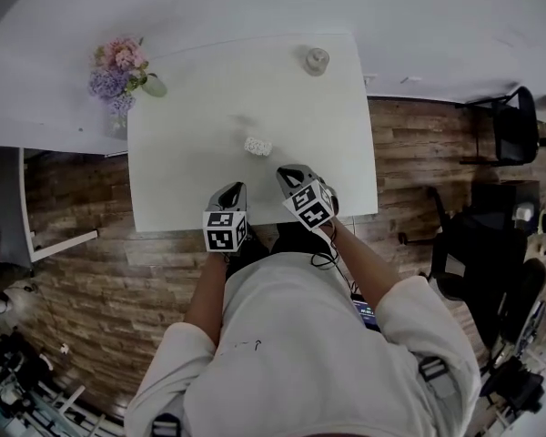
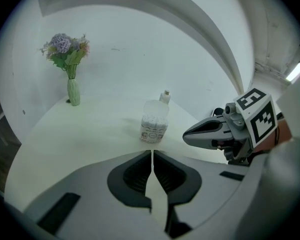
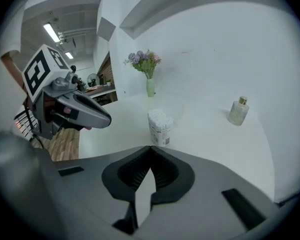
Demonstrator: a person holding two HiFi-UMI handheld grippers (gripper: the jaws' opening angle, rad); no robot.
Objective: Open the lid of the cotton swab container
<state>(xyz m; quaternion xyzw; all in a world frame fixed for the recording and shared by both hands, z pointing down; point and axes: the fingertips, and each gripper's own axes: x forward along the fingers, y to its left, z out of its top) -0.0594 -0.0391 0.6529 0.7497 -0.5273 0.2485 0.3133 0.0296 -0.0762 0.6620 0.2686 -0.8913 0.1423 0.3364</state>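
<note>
The cotton swab container (image 1: 257, 145) is a small clear tub packed with white swabs, standing upright mid-table. In the left gripper view the container (image 2: 154, 123) shows a clear flap rising above the swabs; in the right gripper view the swab tops (image 3: 160, 117) look uncovered. My left gripper (image 1: 235, 189) sits near the table's front edge, shut and empty, its tips (image 2: 152, 152) meeting short of the tub. My right gripper (image 1: 285, 173) hovers just in front and to the right of the tub, shut with nothing in it (image 3: 150, 148). Neither touches the container.
A slim vase of pink and purple flowers (image 1: 118, 78) stands at the white table's (image 1: 191, 180) far left corner. A small glass bottle (image 1: 317, 60) stands at the far right edge. Wooden floor and dark office chairs (image 1: 505, 244) lie to the right.
</note>
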